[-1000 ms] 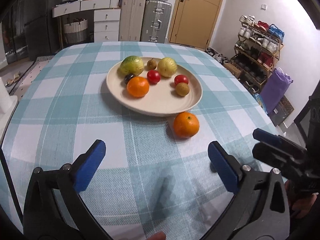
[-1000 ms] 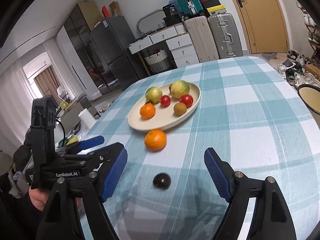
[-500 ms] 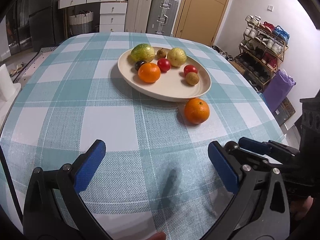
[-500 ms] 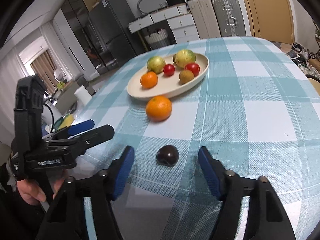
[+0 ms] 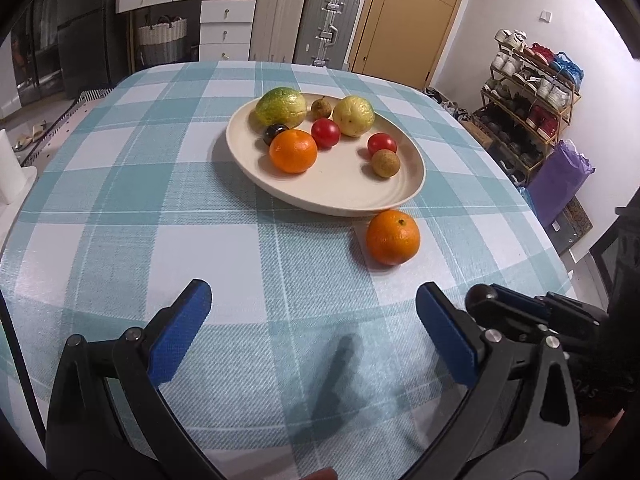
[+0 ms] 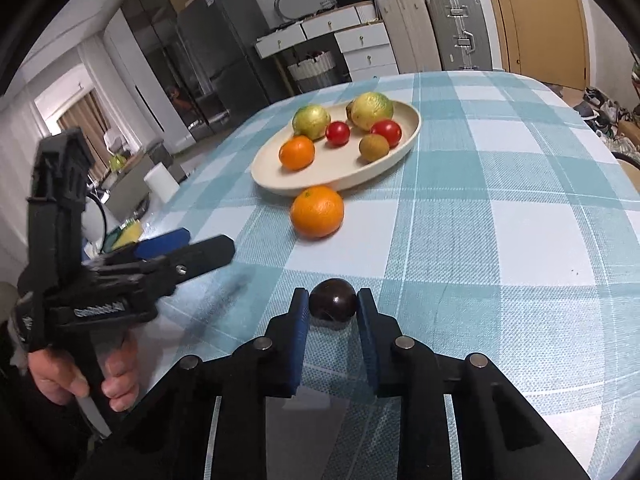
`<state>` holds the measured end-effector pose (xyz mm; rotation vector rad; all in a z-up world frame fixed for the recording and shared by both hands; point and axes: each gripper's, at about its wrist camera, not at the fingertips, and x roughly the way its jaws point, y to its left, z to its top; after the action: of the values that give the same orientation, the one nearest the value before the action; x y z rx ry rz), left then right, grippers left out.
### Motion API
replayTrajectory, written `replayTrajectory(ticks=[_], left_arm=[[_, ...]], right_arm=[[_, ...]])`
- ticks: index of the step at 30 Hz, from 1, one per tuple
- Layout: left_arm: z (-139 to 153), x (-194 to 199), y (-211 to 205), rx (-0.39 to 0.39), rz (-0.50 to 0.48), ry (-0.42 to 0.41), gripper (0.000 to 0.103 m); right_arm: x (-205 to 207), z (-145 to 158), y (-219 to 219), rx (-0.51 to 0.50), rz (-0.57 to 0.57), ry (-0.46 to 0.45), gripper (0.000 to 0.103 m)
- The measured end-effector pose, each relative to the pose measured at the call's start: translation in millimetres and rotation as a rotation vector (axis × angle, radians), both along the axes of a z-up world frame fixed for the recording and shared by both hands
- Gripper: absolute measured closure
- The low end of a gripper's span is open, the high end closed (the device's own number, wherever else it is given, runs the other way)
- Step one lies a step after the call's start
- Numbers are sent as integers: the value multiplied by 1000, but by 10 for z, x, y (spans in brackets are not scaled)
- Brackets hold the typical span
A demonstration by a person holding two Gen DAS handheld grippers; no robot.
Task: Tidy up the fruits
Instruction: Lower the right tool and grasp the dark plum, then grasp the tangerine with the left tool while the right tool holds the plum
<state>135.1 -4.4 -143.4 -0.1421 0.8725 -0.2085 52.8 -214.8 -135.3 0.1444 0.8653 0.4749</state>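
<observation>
A cream plate (image 5: 348, 196) (image 6: 276, 178) on the checked table holds an orange (image 5: 293, 151), two red tomatoes, two green-yellow fruits, a brown fruit and a dark plum. A loose orange (image 5: 393, 237) (image 6: 317, 211) lies on the cloth just in front of the plate. My right gripper (image 6: 333, 304) is shut on a dark plum (image 6: 333, 301) near the table's front edge; it also shows in the left wrist view (image 5: 480, 300). My left gripper (image 5: 312, 320) is open and empty, hovering short of the loose orange; it shows in the right wrist view (image 6: 176, 248).
The table (image 5: 120, 184) has a teal checked cloth. Suitcases (image 5: 304, 28) and white drawers stand behind it, a shoe rack (image 5: 528, 92) at the right. A white roll (image 6: 160, 182) stands off the table's left side.
My right gripper moved forward around the dark plum and shut on it. My left gripper drew closer to the plate and stayed open.
</observation>
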Motion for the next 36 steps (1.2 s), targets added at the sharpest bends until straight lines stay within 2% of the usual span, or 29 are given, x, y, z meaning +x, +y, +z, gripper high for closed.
replayTrajectory(ticks=[15,22,29,30,32,34,36], left_arm=[[-123,378,-339,-13,-22,50,1],[-145,480,-460,-2,-27,46,4],[-189,553,-570,6,-55,66,23],[-186,557,-586,2,-65,63,28],[-184,563,-619,11,-79,61,45],[-184,564,-631,7,-91,58,51],[-183,558,-636,-18,-110,59,61]], right_arm=[[82,154,-343,62,-40,-44,78],[105,144,-489,81,-56,-46,78],[152,130,-560,105,-54,-45,78],[156,130,-560,108,-52,-46,78],[172,128,-564,114,-48,-46,78],[186,123,-572,120,-46,-46,78],[199,111,-583,125,-46,-41,78]])
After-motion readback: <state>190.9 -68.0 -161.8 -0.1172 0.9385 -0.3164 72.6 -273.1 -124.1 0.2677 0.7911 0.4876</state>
